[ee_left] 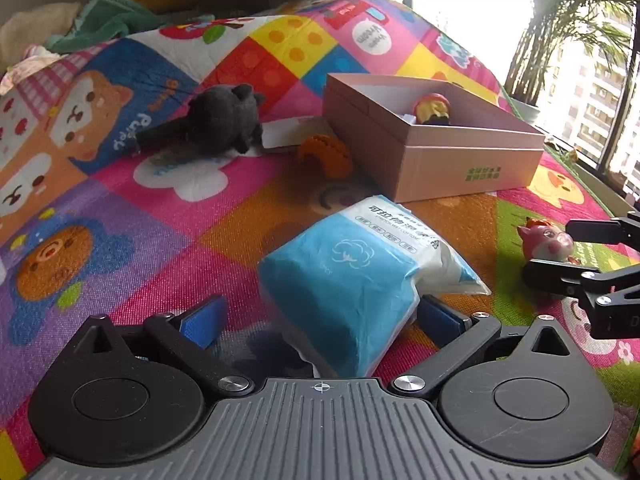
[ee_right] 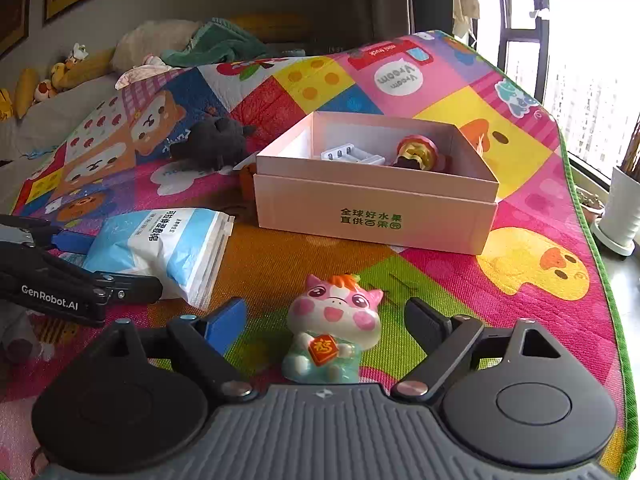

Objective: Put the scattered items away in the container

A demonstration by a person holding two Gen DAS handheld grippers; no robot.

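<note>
Pink box [ee_right: 372,216] open on play mat [ee_right: 280,264] | blue tissue pack [ee_left: 352,280] between left gripper [ee_left: 320,316] spread fingers, untouched | cow figurine [ee_right: 334,332] between right gripper [ee_right: 326,320] spread fingers, not gripped | Risk: glossy figurine may tip or slip if pinched off-centre.

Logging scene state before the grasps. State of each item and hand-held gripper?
Pink box: open, two items inside.
Blue pack: on mat, between open left hand-held gripper fingers.
Cow figurine: upright, between open right hand-held gripper fingers.
Grey plush: lying outside box.
</note>
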